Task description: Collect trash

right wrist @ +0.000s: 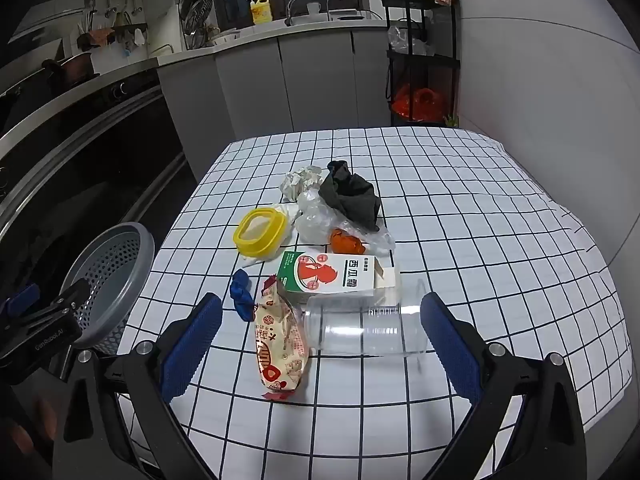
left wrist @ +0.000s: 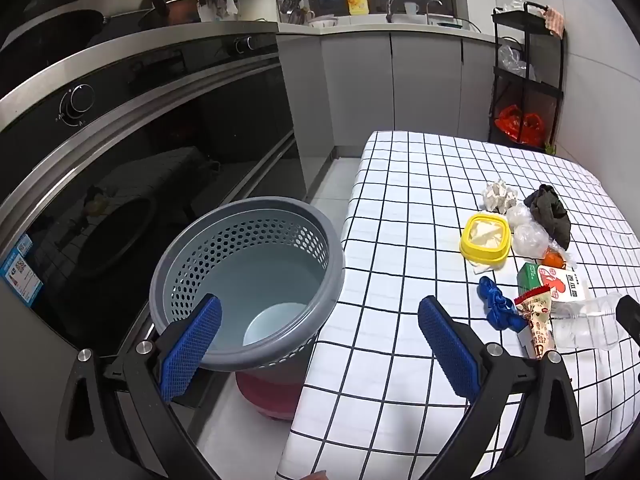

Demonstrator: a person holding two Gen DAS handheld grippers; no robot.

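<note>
A grey perforated bin [left wrist: 248, 280] [right wrist: 112, 268] stands on the floor at the table's left edge. Trash lies on the checked tablecloth [right wrist: 460, 208]: a clear plastic cup [right wrist: 360, 332] [left wrist: 588, 324] on its side, a snack wrapper [right wrist: 280, 348] [left wrist: 536, 320], a green and white carton [right wrist: 332, 278] [left wrist: 552, 280], a blue scrap [right wrist: 242, 290] [left wrist: 498, 308], a yellow lid [right wrist: 260, 232] [left wrist: 486, 240], crumpled paper [right wrist: 300, 180], clear plastic film [right wrist: 320, 216], an orange piece [right wrist: 346, 242] and a dark cloth [right wrist: 354, 196]. My left gripper [left wrist: 320, 344] hangs open over the bin's rim and table edge. My right gripper [right wrist: 320, 348] is open above the wrapper and cup, touching neither.
A dark oven front [left wrist: 140, 168] runs along the left behind the bin. Grey cabinets [right wrist: 280, 80] and a counter with a yellow bottle [right wrist: 260, 10] stand at the back. A black shelf cart [right wrist: 424, 52] with a red bag is at the far right corner.
</note>
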